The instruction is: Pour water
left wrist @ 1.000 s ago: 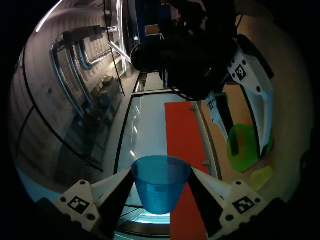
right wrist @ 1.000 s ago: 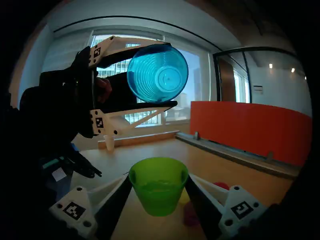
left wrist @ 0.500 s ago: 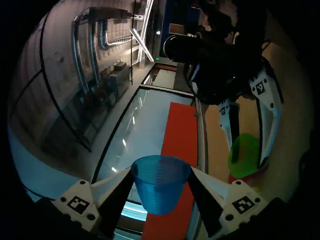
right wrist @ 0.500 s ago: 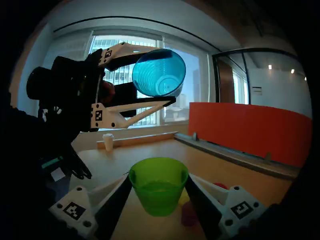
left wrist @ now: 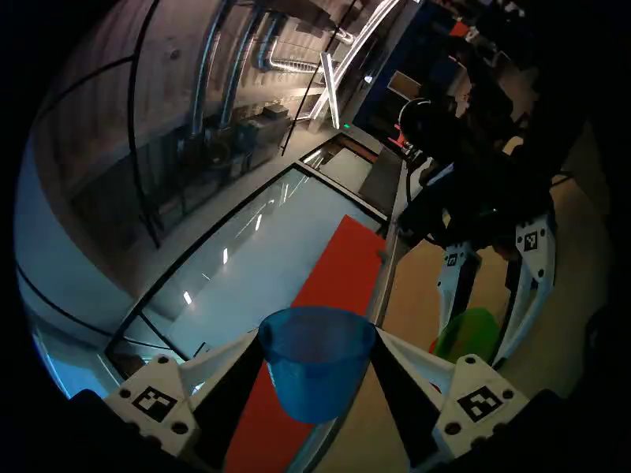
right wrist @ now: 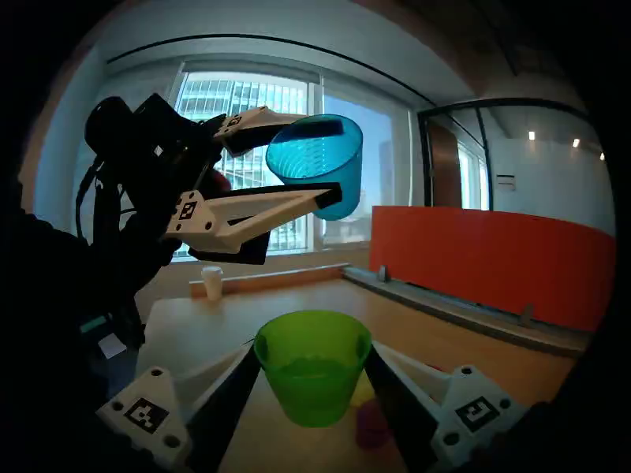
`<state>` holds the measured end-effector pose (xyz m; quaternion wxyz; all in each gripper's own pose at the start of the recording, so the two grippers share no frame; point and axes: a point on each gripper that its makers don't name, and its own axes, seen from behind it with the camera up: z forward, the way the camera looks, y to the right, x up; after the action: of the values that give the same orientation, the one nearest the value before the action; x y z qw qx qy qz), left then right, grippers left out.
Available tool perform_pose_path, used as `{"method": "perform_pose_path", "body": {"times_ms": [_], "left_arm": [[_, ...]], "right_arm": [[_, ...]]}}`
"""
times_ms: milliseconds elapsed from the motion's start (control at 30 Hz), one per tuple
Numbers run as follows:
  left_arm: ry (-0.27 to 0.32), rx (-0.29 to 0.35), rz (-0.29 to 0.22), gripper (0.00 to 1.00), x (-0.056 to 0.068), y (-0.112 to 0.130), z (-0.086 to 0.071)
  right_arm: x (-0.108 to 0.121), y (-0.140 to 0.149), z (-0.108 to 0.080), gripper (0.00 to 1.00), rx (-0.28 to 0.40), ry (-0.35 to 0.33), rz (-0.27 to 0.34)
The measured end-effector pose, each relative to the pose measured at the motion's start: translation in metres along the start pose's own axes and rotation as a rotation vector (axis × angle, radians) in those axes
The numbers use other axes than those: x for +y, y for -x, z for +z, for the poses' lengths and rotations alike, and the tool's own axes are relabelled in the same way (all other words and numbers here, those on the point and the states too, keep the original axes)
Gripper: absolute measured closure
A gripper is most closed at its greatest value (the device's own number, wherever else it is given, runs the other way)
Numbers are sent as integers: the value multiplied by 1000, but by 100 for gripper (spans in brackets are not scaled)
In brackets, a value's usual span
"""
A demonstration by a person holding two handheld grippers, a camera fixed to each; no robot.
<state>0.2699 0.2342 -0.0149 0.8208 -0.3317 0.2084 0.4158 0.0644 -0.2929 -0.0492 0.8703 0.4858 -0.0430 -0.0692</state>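
My left gripper [left wrist: 317, 347] is shut on a translucent blue cup [left wrist: 317, 363]. In the right gripper view that blue cup [right wrist: 315, 173] hangs high above the table, close to upright with its rim a little tilted, and the left gripper [right wrist: 323, 158] is held by a dark-gloved hand [right wrist: 150, 158]. My right gripper [right wrist: 312, 355] is shut on a green cup [right wrist: 312, 370] that holds some liquid and stands upright below and in front of the blue one. In the left gripper view the green cup [left wrist: 467, 335] sits between the right gripper's white fingers [left wrist: 530, 292].
A wooden table [right wrist: 442, 347] runs to an orange partition [right wrist: 489, 260] at the right. A small white paper cup [right wrist: 211, 282] stands at the far table edge by the window. Small purple and yellow things [right wrist: 367, 422] lie on the table under the green cup.
The blue cup has swung from lying tipped, base toward the right gripper's camera, back to nearly upright. The green cup has stayed in place.
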Motion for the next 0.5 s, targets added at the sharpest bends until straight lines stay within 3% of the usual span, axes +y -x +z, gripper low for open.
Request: {"method": "perform_pose_path", "body": {"times_ms": [300, 500], "left_arm": [[5, 6, -207, 12, -9, 2, -1], [20, -18, -351, 12, -5, 13, 1]], "right_arm": [[0, -5, -1, 10, 12, 6, -1], [0, -8, -1, 10, 23, 11, -2]]}}
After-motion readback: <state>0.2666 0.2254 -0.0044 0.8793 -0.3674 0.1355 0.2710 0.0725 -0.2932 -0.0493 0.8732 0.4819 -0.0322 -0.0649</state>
